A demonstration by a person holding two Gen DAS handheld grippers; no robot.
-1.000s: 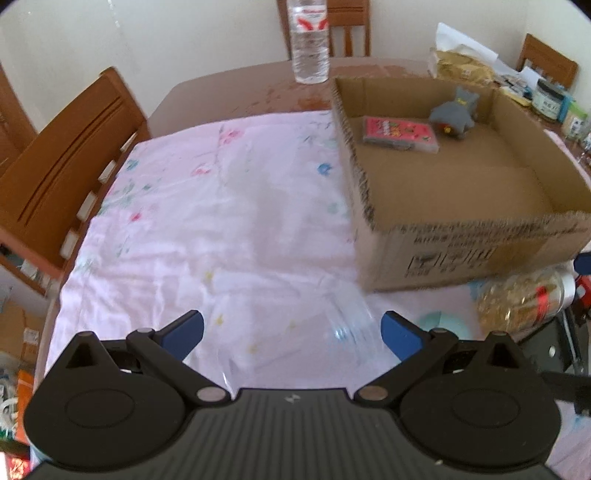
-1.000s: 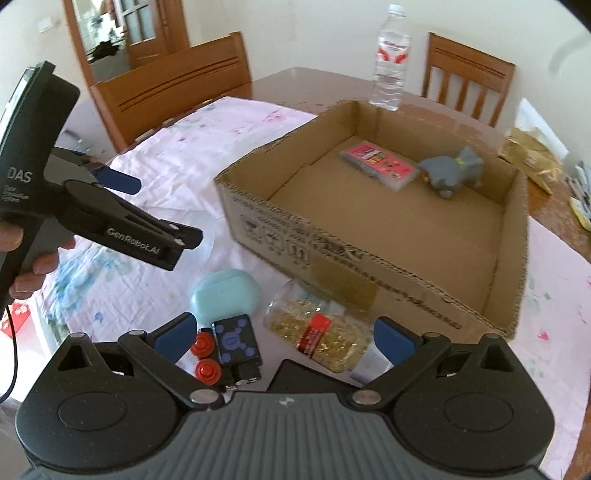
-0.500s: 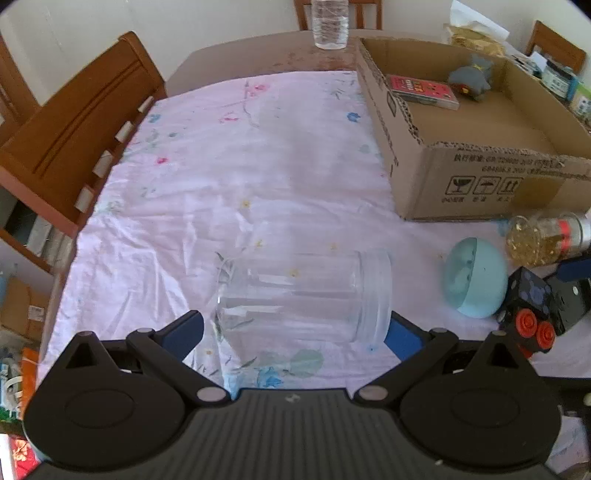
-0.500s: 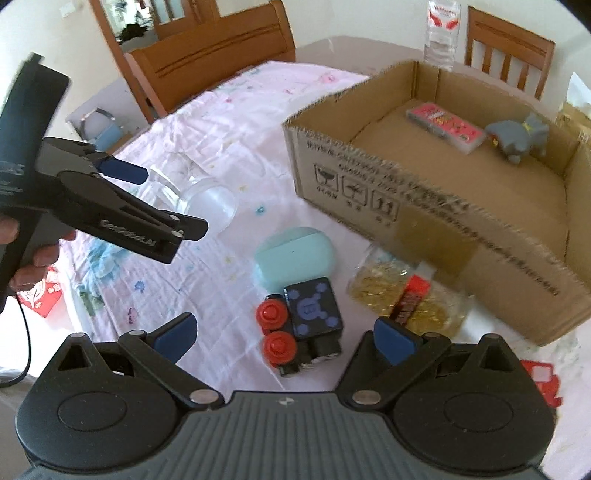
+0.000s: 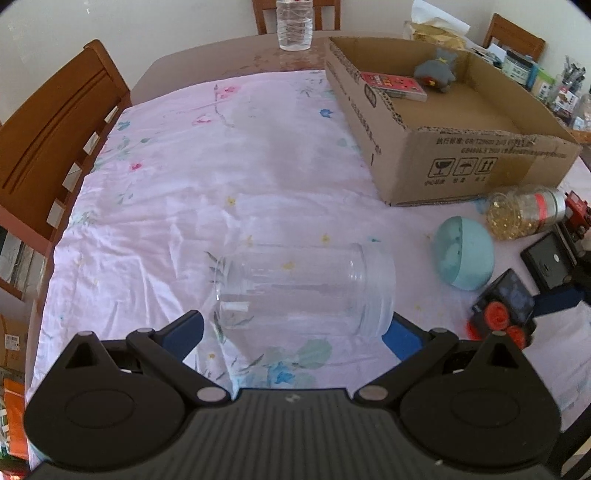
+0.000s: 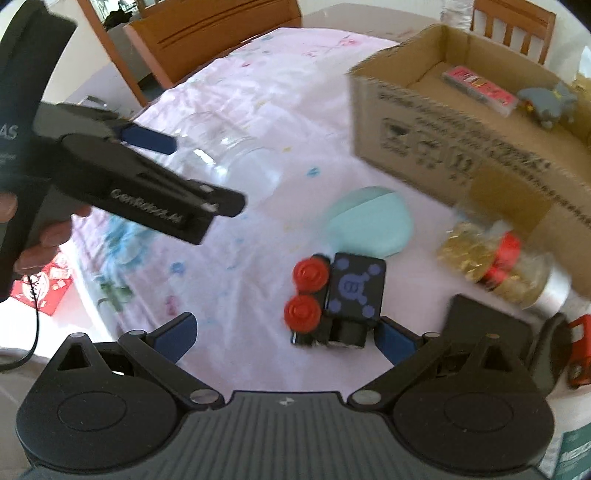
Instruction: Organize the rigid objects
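A clear plastic jar (image 5: 303, 291) lies on its side on the pink cloth, between the open jaws of my left gripper (image 5: 295, 332); I cannot tell whether the pads touch it. It also shows in the right wrist view (image 6: 225, 155). A black toy with red wheels (image 6: 332, 299) lies just ahead of my open right gripper (image 6: 284, 336), close to its right finger. A pale teal case (image 6: 369, 225) and a jar of gold beads (image 6: 491, 266) lie beyond it. The cardboard box (image 5: 480, 155) holds a pink card pack (image 5: 393, 84) and a grey plush toy (image 5: 437, 73).
A water bottle (image 5: 294, 26) stands on the table behind the box. Wooden chairs (image 5: 48, 129) stand at the left and far sides. A flat black object (image 6: 484, 332) and a red toy (image 6: 580, 350) lie at the right. Clutter (image 5: 546, 81) sits past the box.
My left gripper has pulled back and down until the clear jar lies between its jaws. My right gripper has moved back and left toward the black toy, away from the box.
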